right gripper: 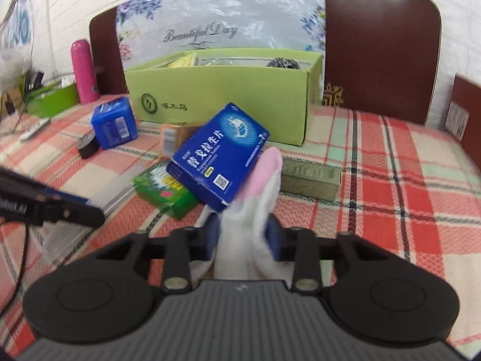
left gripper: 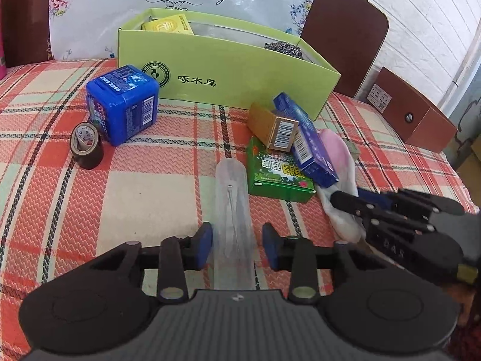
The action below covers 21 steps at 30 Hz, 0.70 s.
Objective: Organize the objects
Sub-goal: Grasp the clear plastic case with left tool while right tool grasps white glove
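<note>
1. on the plaid bed, the right gripper (right gripper: 243, 237) pinches the white and pink sock (right gripper: 255, 198); lift it slowly, because the blue box (right gripper: 219, 156) leans on it.
2. the left gripper (left gripper: 237, 246) stands wide around the clear tube (left gripper: 233, 210); close it gently, then carry to the green box (left gripper: 228, 72).

A home bedroom: ahead of the jaws, a plaid bedcover (left gripper: 126, 198), brown headboard (right gripper: 378, 48) and floral pillow (left gripper: 180, 6).

Steel scourer (left gripper: 284, 48) half hidden behind green box (left gripper: 228, 69) wall.
</note>
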Each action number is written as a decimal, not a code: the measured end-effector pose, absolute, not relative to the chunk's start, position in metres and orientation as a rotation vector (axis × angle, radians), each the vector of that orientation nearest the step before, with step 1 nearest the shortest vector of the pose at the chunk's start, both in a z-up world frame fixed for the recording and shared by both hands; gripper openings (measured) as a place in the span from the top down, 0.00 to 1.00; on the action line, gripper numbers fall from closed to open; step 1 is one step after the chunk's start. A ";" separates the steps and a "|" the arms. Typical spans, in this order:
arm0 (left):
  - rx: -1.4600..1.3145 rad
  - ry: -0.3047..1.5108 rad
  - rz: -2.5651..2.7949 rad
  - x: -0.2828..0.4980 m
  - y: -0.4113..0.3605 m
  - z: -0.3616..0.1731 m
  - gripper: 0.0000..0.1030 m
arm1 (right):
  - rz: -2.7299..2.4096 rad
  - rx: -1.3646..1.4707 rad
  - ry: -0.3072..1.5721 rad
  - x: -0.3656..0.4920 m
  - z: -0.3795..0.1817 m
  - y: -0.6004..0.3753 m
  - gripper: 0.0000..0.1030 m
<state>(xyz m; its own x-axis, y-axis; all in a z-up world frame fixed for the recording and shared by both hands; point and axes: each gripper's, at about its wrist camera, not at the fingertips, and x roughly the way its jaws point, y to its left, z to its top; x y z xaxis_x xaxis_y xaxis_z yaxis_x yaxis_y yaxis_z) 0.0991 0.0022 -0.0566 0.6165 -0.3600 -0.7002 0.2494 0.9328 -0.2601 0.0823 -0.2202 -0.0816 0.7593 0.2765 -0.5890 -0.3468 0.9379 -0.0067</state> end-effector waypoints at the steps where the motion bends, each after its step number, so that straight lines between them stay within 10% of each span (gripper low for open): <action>1: -0.138 0.836 -0.357 0.099 0.000 -0.056 0.50 | 0.350 -0.105 0.622 0.076 -0.080 -0.219 0.88; 5: -0.098 0.830 -0.342 0.099 -0.009 -0.056 0.53 | 0.388 -0.033 0.625 0.050 -0.073 -0.222 0.89; 7: -0.080 0.829 -0.328 0.100 -0.011 -0.055 0.71 | 0.392 0.006 0.624 0.040 -0.068 -0.227 0.89; 21: -0.146 0.713 -0.334 0.082 0.008 -0.012 0.73 | 0.399 0.123 0.463 0.020 -0.013 -0.248 0.90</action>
